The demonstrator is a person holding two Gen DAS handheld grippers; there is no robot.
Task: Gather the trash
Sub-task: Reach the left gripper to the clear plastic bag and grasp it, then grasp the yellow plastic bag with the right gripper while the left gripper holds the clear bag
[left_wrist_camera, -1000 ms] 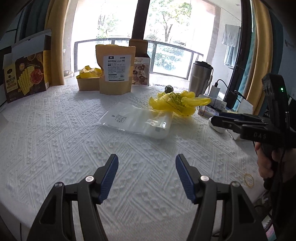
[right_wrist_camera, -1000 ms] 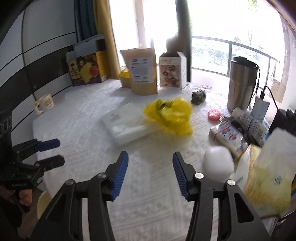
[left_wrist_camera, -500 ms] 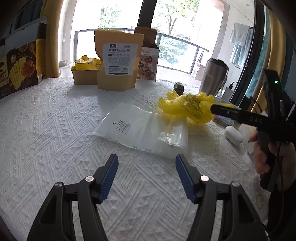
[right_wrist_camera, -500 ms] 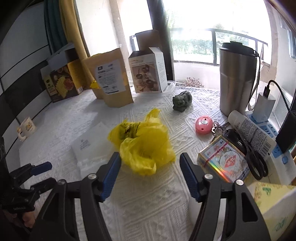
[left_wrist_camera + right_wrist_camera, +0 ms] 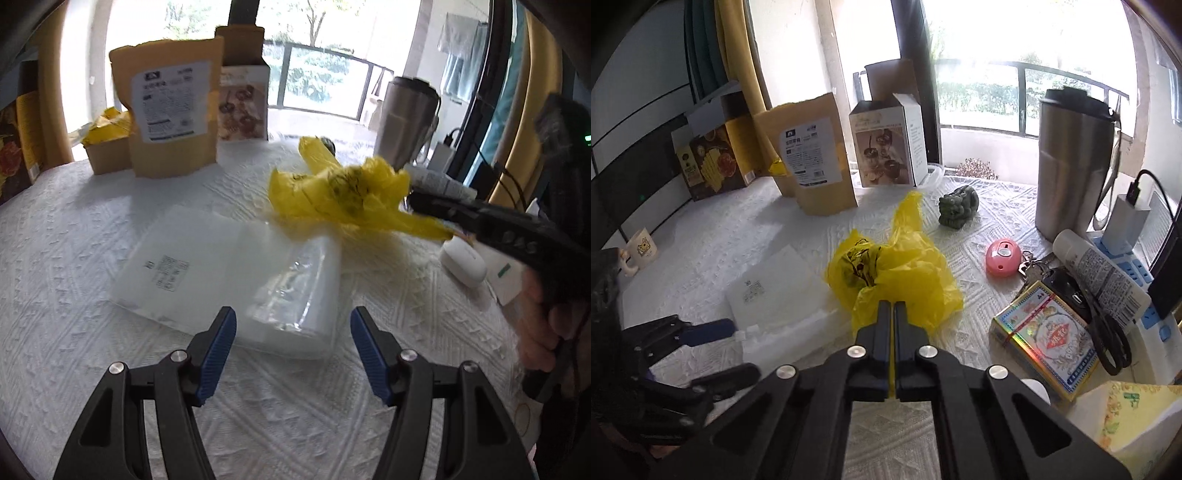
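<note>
plastic bag [image 5: 897, 273] beside clear pouch [image 5: 775, 288], on table [image 5: 738, 229]

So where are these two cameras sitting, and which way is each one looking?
Left wrist: on the left tongs, looking over open blue fingers at the clear bag; the right tongs and hand show.
Right wrist: on the right tongs, shut on the yellow bag; the left tongs show lower left.
Both see both bags, the brown pouch and the steel tumbler.
</note>
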